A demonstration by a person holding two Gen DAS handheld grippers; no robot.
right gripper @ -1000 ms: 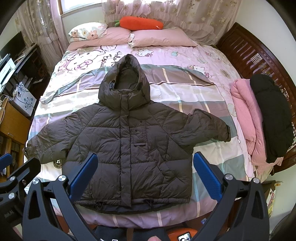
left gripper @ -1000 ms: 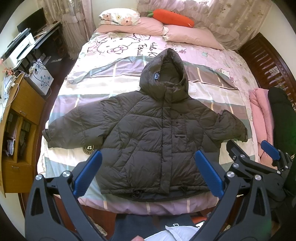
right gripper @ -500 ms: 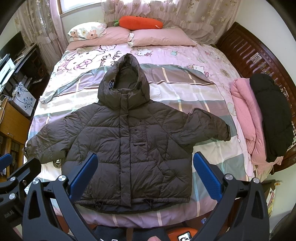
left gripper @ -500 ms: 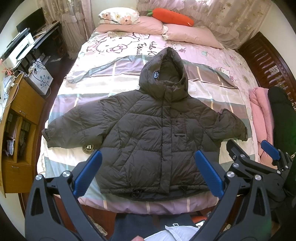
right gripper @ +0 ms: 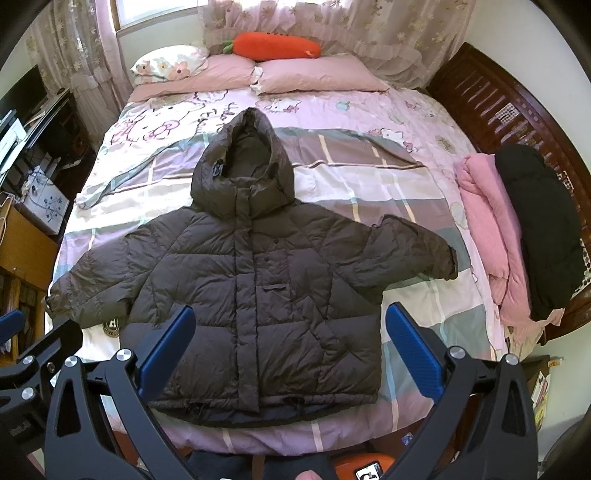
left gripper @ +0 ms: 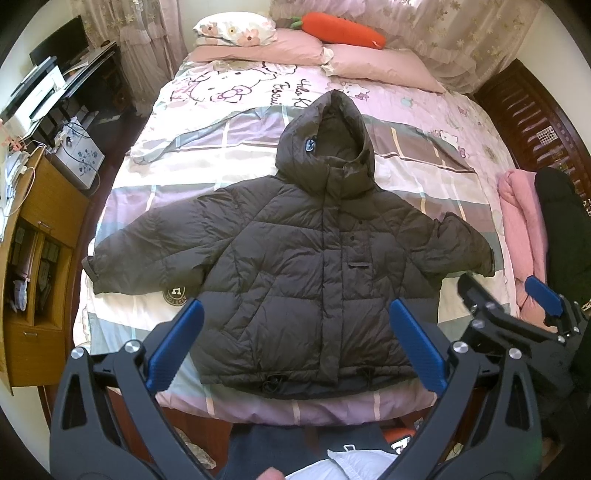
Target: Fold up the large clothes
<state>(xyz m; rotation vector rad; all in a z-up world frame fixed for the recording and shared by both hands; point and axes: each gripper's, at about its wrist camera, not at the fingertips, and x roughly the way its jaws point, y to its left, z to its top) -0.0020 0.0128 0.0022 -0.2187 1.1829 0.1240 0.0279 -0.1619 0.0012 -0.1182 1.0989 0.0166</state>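
A dark brown hooded puffer jacket (left gripper: 295, 273) lies flat and face up on the bed, sleeves spread to both sides, hood toward the pillows, hem at the near edge. It also shows in the right wrist view (right gripper: 251, 288). My left gripper (left gripper: 295, 343) is open and empty, held above the near edge of the bed, over the jacket's hem. My right gripper (right gripper: 288, 343) is open and empty at about the same height. The right gripper shows at the right of the left wrist view (left gripper: 517, 314).
The bed (left gripper: 184, 155) has a pink checked cover, pink pillows (left gripper: 376, 64) and an orange carrot cushion (left gripper: 340, 27) at the head. Folded pink (right gripper: 484, 229) and black (right gripper: 539, 221) clothes lie at the right edge. A wooden cabinet (left gripper: 37, 266) and desk stand on the left.
Both grippers stay open and nearly still; the view has shifted very slightly. The jacket has not moved.
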